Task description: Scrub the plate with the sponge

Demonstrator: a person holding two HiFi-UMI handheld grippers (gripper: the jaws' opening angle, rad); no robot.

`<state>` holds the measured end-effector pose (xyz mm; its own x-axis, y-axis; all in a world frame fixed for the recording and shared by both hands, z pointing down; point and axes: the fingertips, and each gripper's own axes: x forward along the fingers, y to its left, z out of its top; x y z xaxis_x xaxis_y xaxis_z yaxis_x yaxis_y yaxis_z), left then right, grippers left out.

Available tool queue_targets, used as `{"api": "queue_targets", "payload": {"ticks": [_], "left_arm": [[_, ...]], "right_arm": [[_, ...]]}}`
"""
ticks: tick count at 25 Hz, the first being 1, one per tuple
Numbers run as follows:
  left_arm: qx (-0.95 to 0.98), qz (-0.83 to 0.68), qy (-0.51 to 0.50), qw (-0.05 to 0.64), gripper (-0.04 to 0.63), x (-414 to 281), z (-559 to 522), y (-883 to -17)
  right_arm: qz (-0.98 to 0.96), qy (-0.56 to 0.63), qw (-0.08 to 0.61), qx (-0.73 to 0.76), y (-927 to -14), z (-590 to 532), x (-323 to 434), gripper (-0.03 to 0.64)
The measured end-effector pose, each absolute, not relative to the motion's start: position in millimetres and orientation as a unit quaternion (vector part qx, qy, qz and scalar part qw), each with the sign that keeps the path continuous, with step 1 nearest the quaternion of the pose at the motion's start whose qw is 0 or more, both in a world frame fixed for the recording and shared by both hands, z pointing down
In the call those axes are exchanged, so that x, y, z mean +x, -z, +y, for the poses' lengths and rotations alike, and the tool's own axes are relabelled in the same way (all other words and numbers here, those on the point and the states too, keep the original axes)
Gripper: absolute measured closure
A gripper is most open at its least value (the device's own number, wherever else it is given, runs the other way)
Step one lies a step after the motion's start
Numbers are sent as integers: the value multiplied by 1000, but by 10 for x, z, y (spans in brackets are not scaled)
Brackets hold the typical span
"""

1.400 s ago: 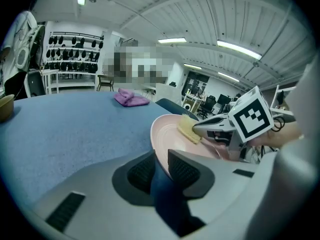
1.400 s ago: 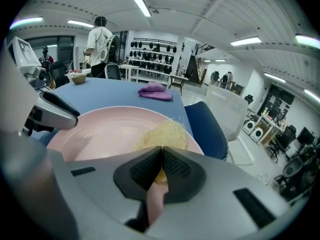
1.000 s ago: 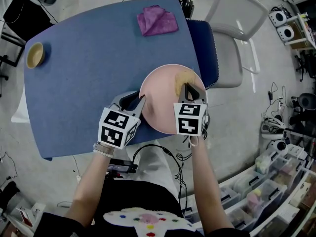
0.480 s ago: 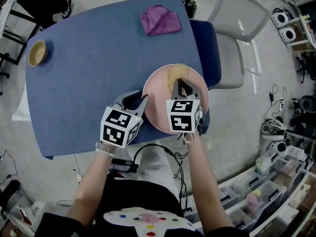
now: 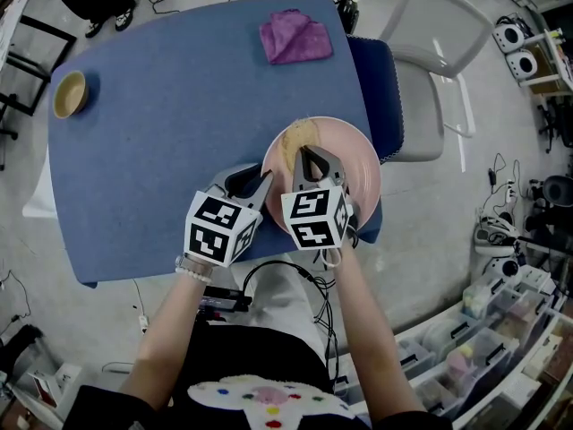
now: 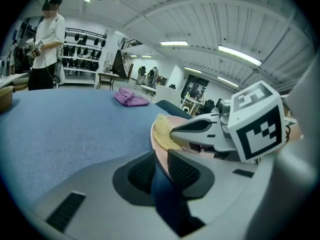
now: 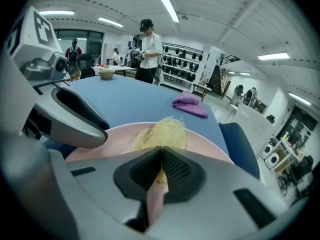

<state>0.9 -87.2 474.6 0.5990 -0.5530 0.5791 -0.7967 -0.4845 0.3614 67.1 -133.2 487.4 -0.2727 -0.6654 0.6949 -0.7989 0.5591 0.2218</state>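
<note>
At the near right table edge: pink plate, seemingly jutting past the blue table.
Left gripper: jaws clamped on the plate's left rim.
Right gripper: closed on a yellow, fibrous sponge that lies on the plate's far-left part.
Open room: bare table surface to the left and beyond.
Far side: purple cloth and a small bowl at the left corner, both well apart from the plate; white chair off to the right.

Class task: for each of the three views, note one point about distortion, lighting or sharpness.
Head view: wide-angle, so the blue table edges bow; light is even, shadows faint. Left gripper view: fisheye, dark corners, bright ceiling strip lights. Right gripper view: same fisheye; the sponge is sharp.
</note>
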Motion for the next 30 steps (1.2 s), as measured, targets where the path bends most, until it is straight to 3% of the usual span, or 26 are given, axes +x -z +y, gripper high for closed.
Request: {"api": "queue_targets", "payload": {"ticks": [30], "left_arm": [[833, -406, -200, 320, 506, 11, -901, -4787]], "right_arm": [[-858, -62, 446, 248, -4938, -418, 348, 603]]}}
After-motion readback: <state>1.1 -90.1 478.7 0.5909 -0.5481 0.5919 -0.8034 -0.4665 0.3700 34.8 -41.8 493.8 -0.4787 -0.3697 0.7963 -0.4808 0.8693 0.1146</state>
